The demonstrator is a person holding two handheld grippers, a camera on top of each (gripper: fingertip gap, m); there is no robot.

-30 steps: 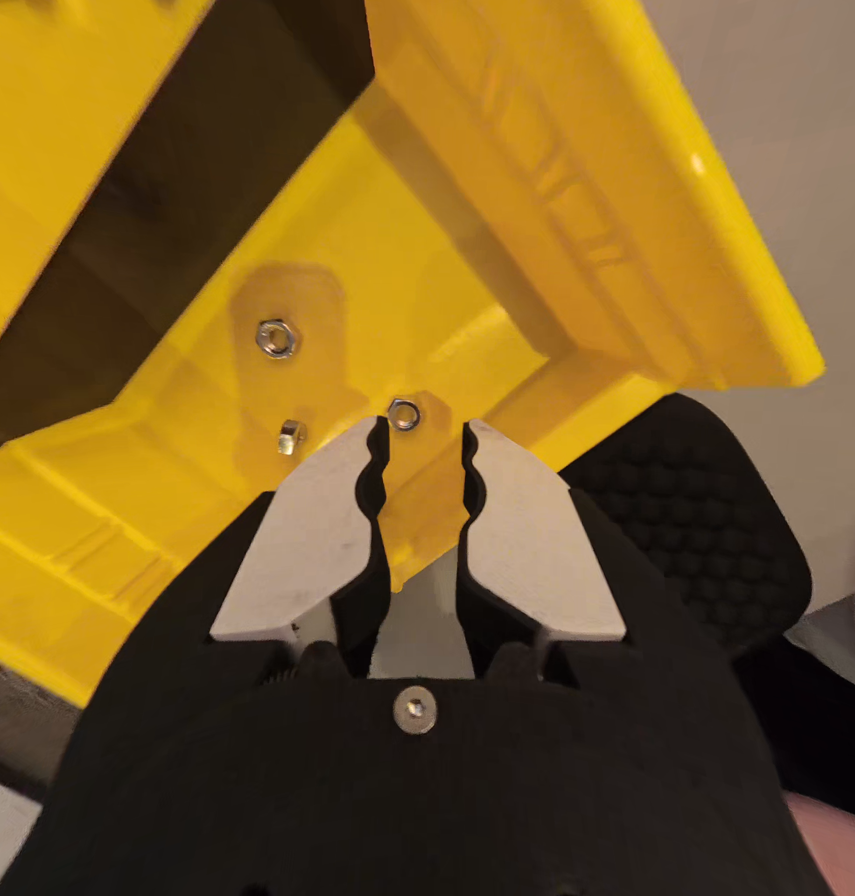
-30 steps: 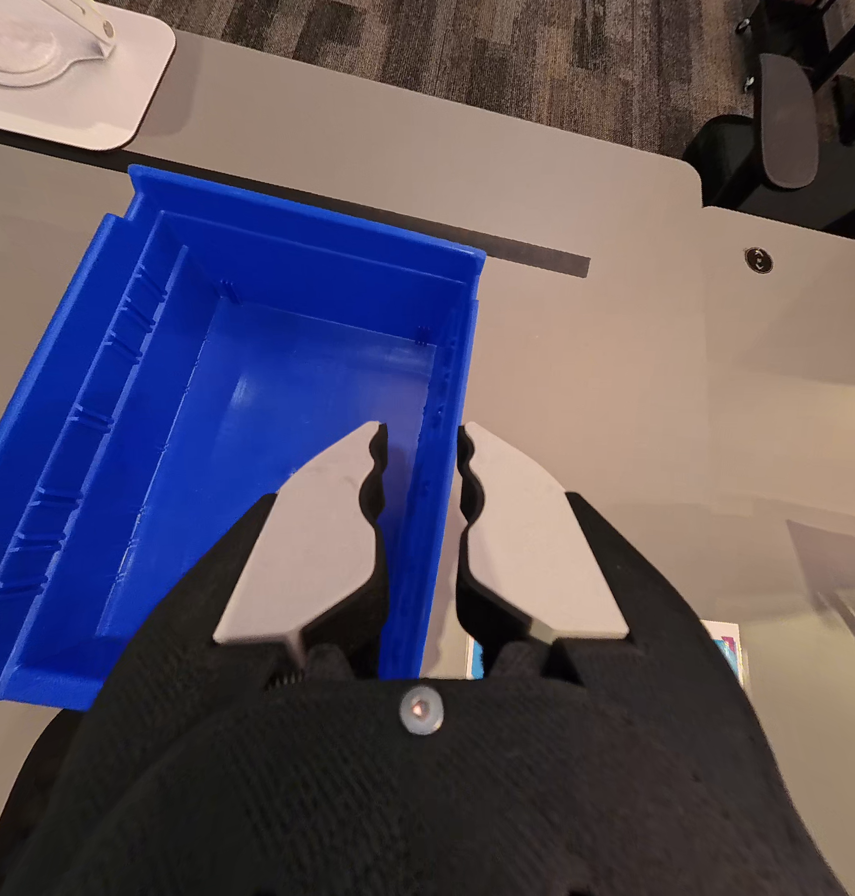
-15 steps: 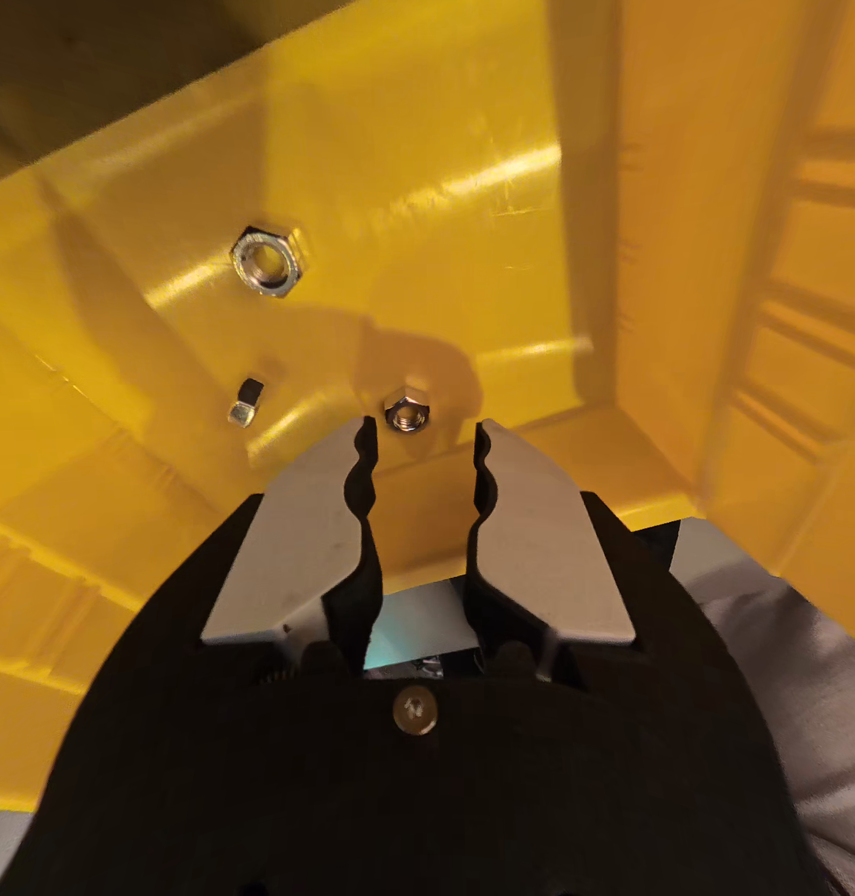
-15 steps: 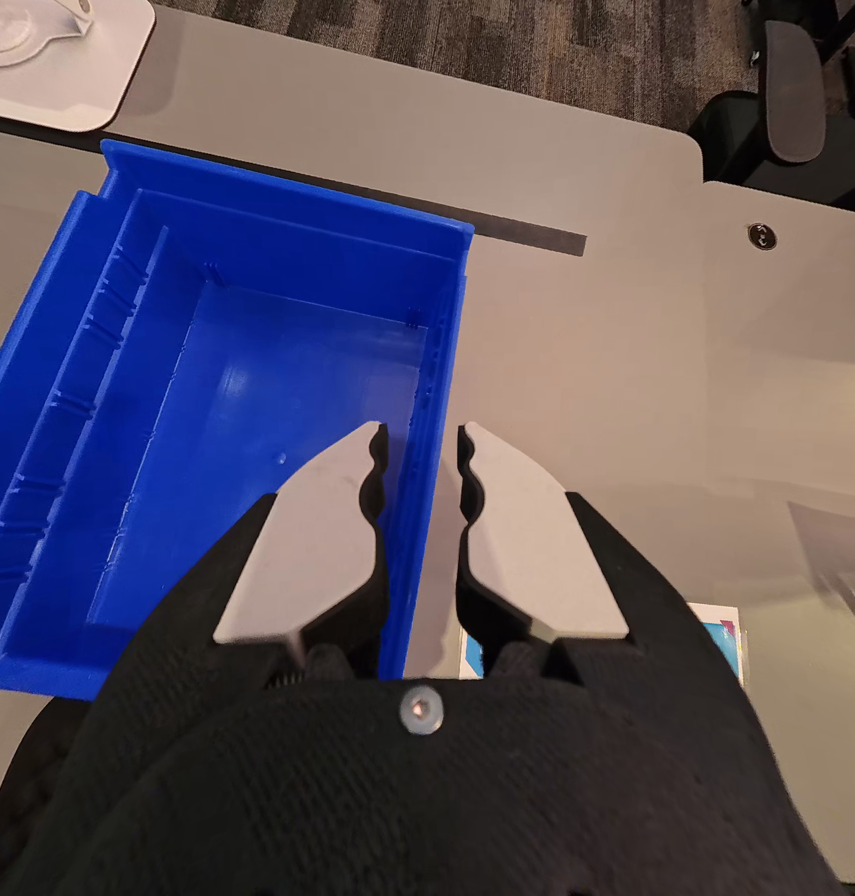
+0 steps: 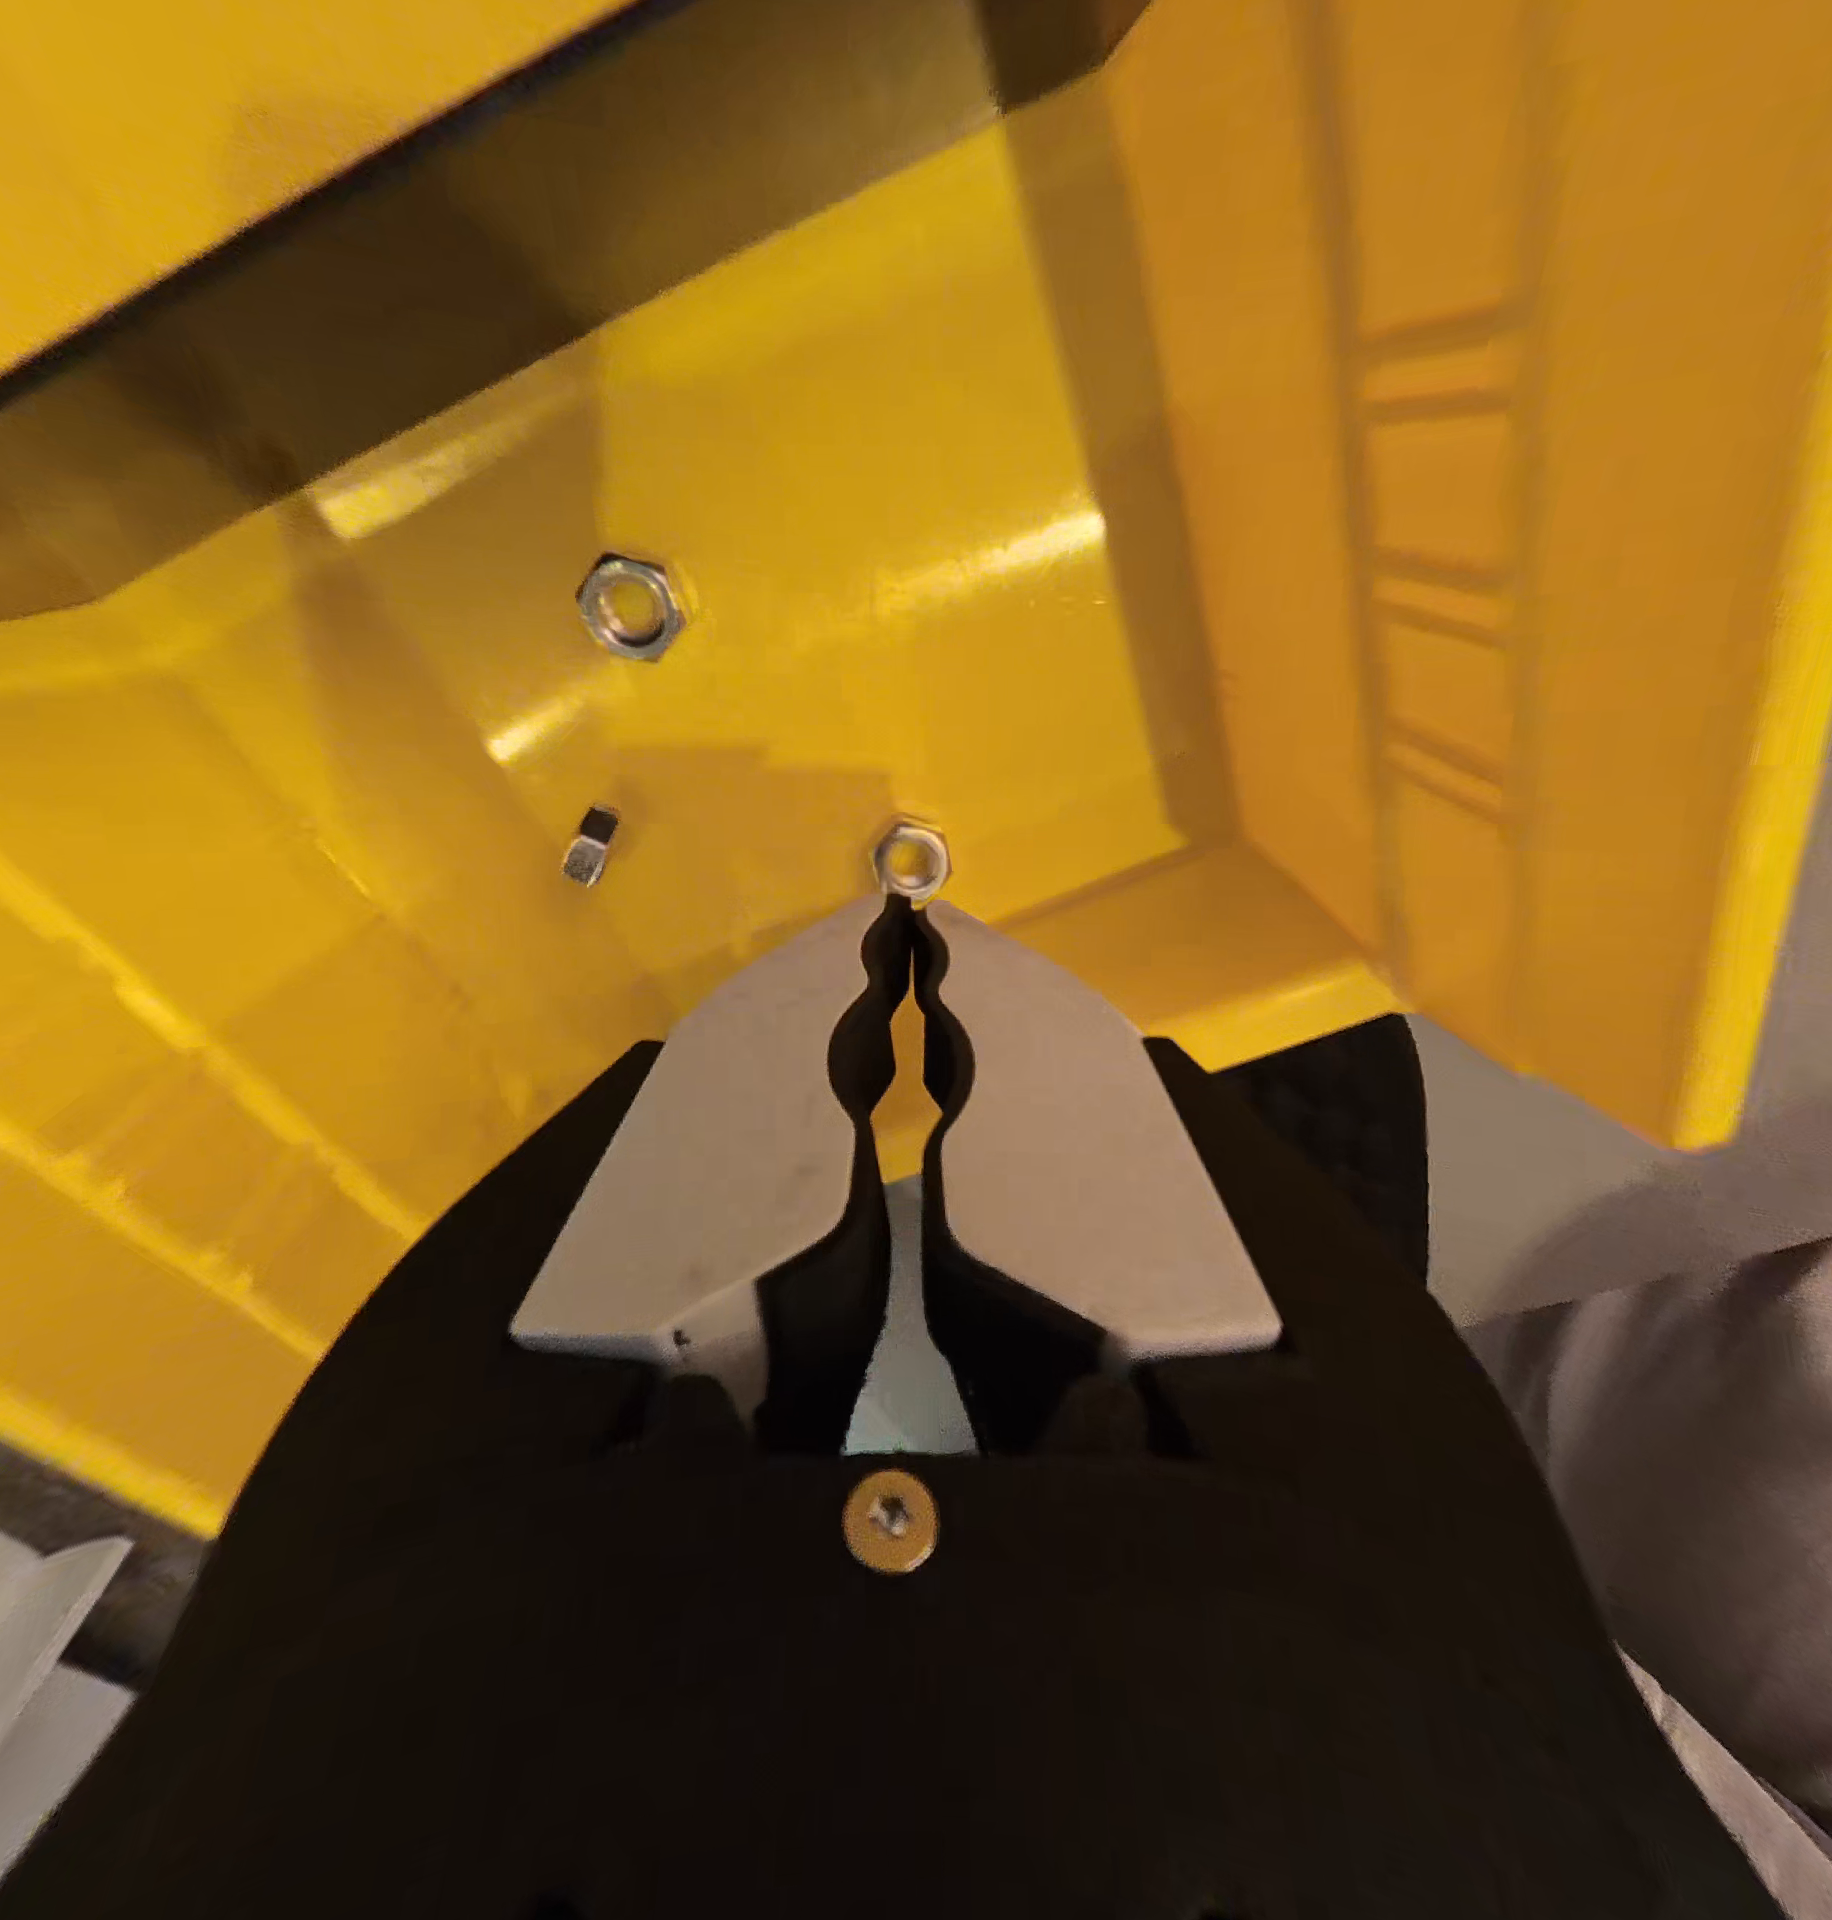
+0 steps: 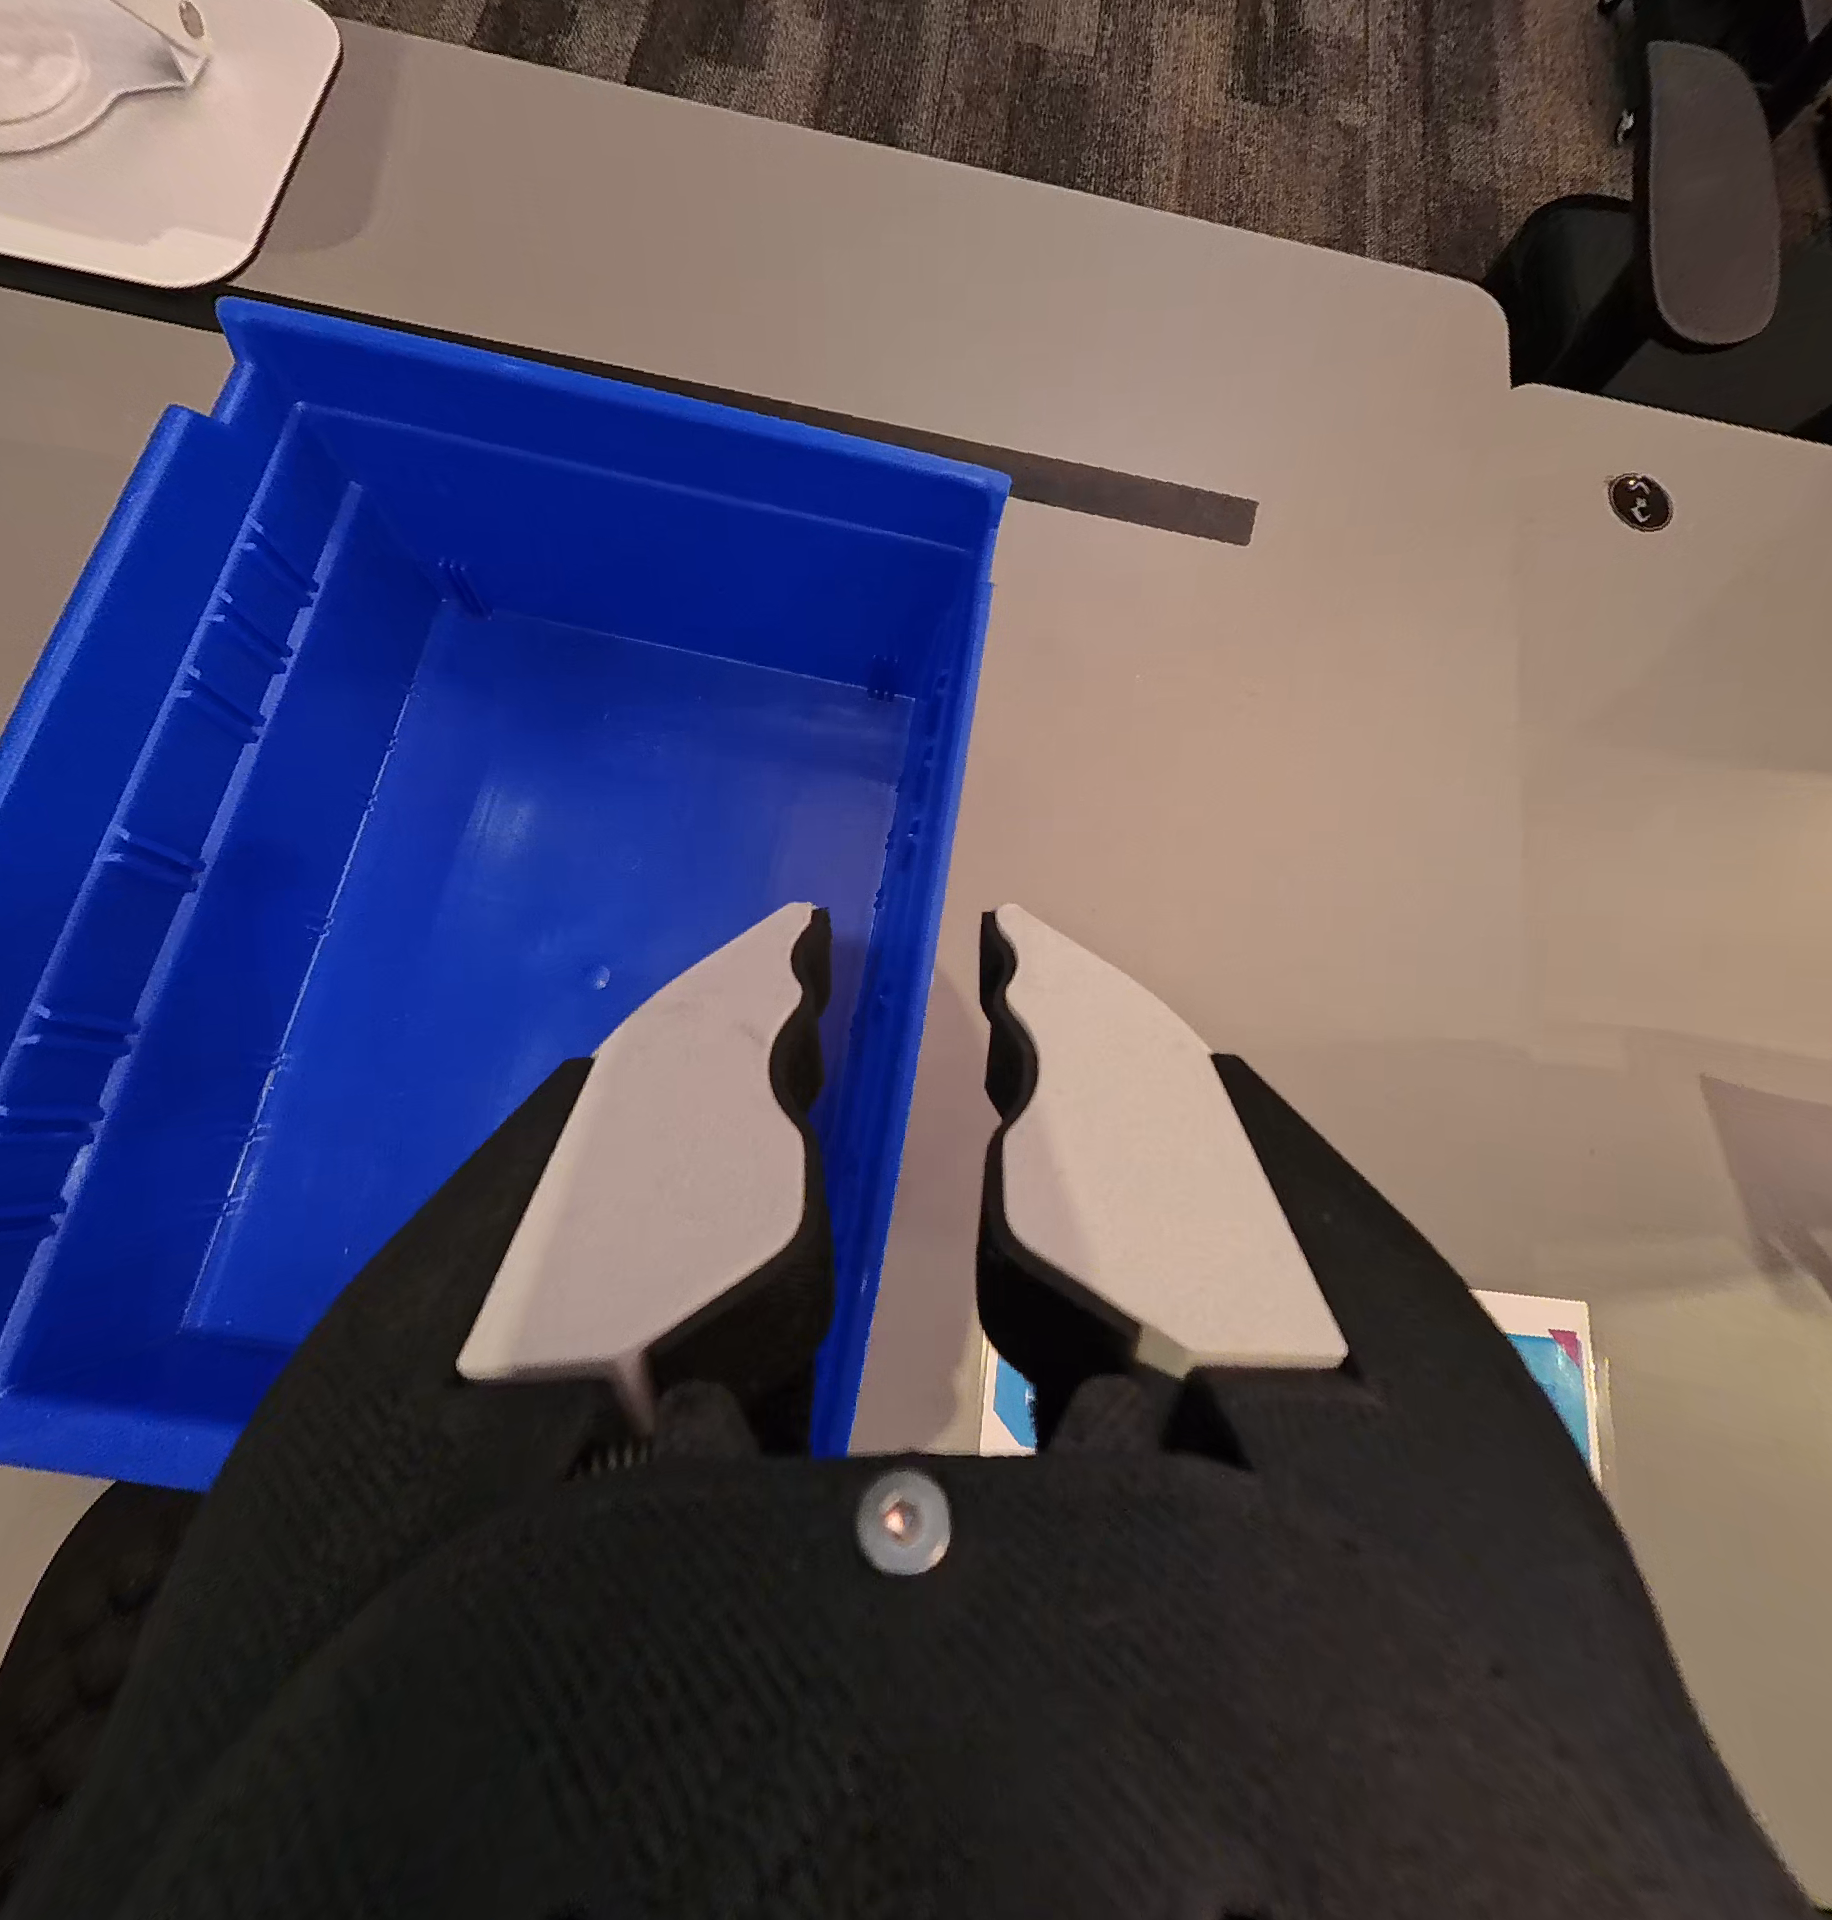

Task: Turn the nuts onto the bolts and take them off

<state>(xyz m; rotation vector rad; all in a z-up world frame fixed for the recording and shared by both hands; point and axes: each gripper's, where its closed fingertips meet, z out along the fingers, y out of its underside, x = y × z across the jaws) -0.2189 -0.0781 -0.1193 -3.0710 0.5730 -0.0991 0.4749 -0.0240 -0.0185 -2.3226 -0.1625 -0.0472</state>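
Note:
In the left wrist view three silver nuts lie on the floor of a yellow bin [image 5: 1442, 520]: a large one [image 5: 633, 606], a small one on its side [image 5: 590, 844], and a small one lying flat [image 5: 910, 857]. My left gripper [image 5: 907, 912] is shut, its tips meeting just short of the flat small nut, which lies right in front of them. My right gripper [image 6: 904, 925] is open and empty above the right wall of an empty blue bin [image 6: 621, 488]; the wall runs below the gap between the fingers. No bolts show.
The blue bin stands on a grey table [image 6: 1307, 779]. A white pad [image 6: 112, 125] lies at the far left, a card with blue print [image 6: 1556, 1361] sits by my right gripper, and a dark chair [image 6: 1712, 187] stands beyond the table. Spacing between my two grippers at the tips: around 70 cm. From the right gripper's tips to the card with blue print [image 6: 1556, 1361] is close to 30 cm.
My left gripper went down into the yellow bin toward the small flat nut, opened a little wider, then shut; the nut still lies just past the tips. My right gripper barely moved.

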